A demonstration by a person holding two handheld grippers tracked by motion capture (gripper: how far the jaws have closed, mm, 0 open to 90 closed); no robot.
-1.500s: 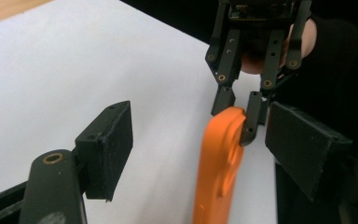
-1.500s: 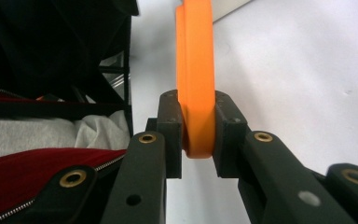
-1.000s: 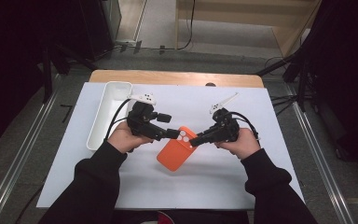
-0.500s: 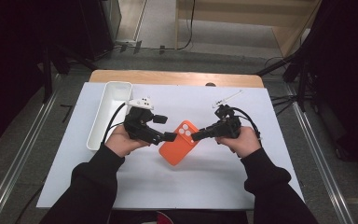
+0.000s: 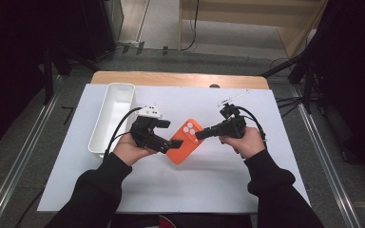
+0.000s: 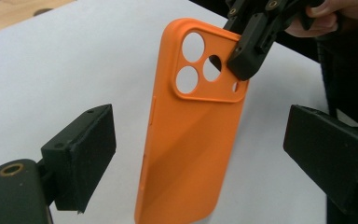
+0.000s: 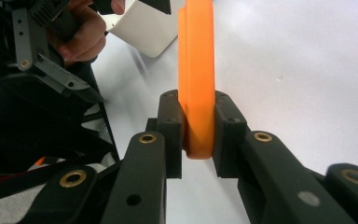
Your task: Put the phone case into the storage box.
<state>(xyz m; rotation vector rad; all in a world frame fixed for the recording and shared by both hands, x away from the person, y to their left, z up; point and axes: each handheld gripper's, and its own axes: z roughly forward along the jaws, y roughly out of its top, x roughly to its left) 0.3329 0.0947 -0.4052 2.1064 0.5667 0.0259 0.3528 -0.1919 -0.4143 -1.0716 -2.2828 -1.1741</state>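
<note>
Right tongs (image 7: pixel 198 135) are clamped on the camera end of an orange phone case (image 5: pixel 184 141), their pads pressing both faces of its edge, as the right gripper view shows. Left tongs (image 6: pixel 200 154) have just been opening; their jaws now stand wide, one on each side of the case's lower half, and neither pad touches it. The case sits between the two hands over the middle of the white surface (image 5: pixel 209 185), held above it rather than lying flat.

A long white tray (image 5: pixel 114 116) stands at the left, just beside the left hand (image 5: pixel 130 149), its length running from near to far. What can be seen of its inside is bare.

No writing or brand mark can be read on the case or the tray.

From the left gripper view the case's back is plain to see, with its raised camera block and round cutouts (image 6: pixel 200 60); the high view shows these only as small pale dots. The right gripper view gives the case edge-on.
</note>
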